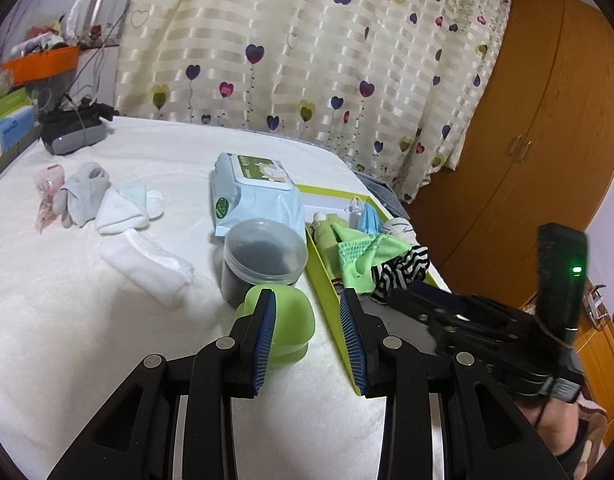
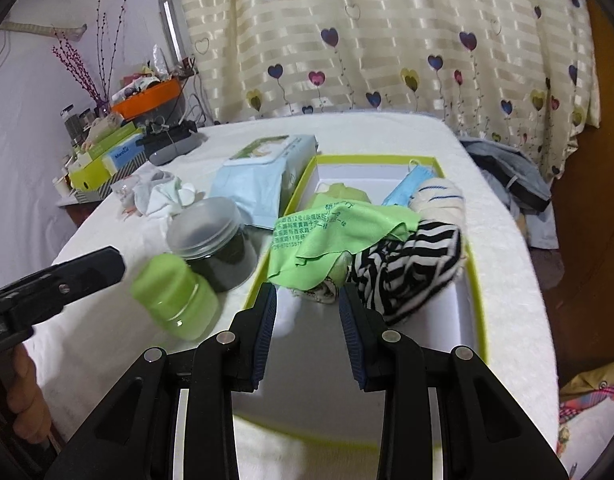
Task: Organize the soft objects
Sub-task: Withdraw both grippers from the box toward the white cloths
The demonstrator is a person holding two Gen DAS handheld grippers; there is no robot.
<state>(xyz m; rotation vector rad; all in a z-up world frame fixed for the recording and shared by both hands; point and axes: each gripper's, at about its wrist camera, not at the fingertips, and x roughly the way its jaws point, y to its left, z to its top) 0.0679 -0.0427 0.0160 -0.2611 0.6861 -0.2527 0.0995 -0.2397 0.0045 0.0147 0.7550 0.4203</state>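
Note:
A yellow-green box (image 2: 475,280) on the white bed holds a green cloth (image 2: 339,232), a black-and-white striped sock (image 2: 411,276), a cream striped sock (image 2: 439,200) and a blue face mask (image 2: 403,192). My right gripper (image 2: 307,304) is open and empty over the box's near end, just before the striped sock. My left gripper (image 1: 309,312) is open and empty beside the box's (image 1: 327,280) left wall, above a green bottle (image 1: 287,320). Loose white socks (image 1: 147,268) and a grey sock (image 1: 83,196) lie left on the bed.
A clear jar with dark contents (image 1: 263,260) and a pack of wet wipes (image 1: 255,196) stand left of the box. A black device (image 1: 73,128) sits at the bed's far left corner. A cluttered side table (image 2: 107,148), curtain and wooden wardrobe (image 1: 547,120) surround the bed.

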